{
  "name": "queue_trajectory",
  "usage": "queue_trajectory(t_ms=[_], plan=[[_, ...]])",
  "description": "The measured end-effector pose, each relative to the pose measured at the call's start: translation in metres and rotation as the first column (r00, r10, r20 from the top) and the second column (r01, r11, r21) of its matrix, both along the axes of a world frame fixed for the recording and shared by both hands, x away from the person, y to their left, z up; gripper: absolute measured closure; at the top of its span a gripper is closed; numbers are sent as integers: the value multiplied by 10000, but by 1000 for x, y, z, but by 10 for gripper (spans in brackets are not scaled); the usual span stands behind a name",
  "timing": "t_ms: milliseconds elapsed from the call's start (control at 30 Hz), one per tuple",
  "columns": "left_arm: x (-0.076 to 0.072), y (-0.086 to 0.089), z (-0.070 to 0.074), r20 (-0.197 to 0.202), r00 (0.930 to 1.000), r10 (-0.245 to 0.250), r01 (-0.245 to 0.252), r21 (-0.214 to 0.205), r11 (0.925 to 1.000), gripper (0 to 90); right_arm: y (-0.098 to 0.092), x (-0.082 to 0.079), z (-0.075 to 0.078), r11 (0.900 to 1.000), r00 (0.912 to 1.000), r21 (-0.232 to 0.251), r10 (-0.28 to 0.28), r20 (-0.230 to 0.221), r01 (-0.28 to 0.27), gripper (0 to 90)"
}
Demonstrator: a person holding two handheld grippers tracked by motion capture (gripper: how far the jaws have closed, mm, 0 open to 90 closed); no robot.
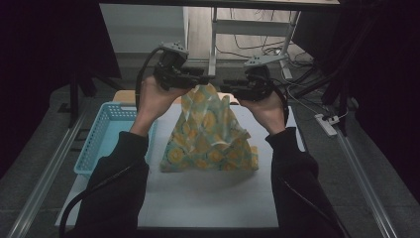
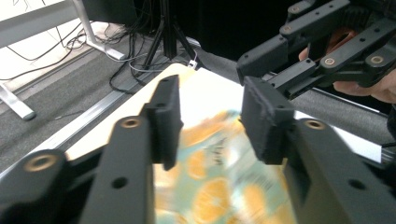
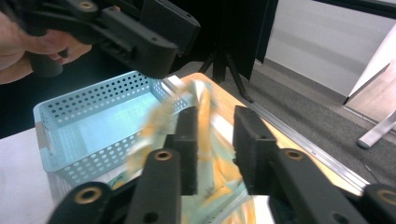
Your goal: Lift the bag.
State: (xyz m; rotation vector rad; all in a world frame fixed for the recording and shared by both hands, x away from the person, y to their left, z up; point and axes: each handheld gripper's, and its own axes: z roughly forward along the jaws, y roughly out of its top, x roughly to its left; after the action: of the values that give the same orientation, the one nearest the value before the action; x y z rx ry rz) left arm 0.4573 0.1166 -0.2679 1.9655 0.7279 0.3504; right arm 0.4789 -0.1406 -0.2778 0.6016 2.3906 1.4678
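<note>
Both sleeved forearms are reaching up from the near edge of the table, the left gripper and right gripper facing each other over the peak of the orange-patterned cloth, which is sagging onto the table just right of the blue basket. Fingers on both sides are standing partly apart with nothing pressed between them; the blur makes contact hard to judge, but the cloth is probably dropping free. Releasing well here means opening both together, then lifting clear so no fold is snagging.
</note>
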Motion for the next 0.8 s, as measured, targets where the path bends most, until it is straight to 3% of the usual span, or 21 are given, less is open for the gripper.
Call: queue_trajectory(t_ms=[233, 433, 800], plan=[[-6, 3, -20, 154, 9999, -35, 33, 155, 9999, 314, -6, -1, -17, 9997, 9996, 27, -263, -64, 263, 512], [-9, 11, -40, -380, 9992, 92, -91, 25, 10000, 164, -8, -6, -32, 9994, 9994, -3, -343, -92, 343, 401], [-26, 25, -74, -848, 9962, 196, -207, -123, 9997, 69, -12, -20, -55, 9993, 9992, 127, -355, -192, 357, 243]])
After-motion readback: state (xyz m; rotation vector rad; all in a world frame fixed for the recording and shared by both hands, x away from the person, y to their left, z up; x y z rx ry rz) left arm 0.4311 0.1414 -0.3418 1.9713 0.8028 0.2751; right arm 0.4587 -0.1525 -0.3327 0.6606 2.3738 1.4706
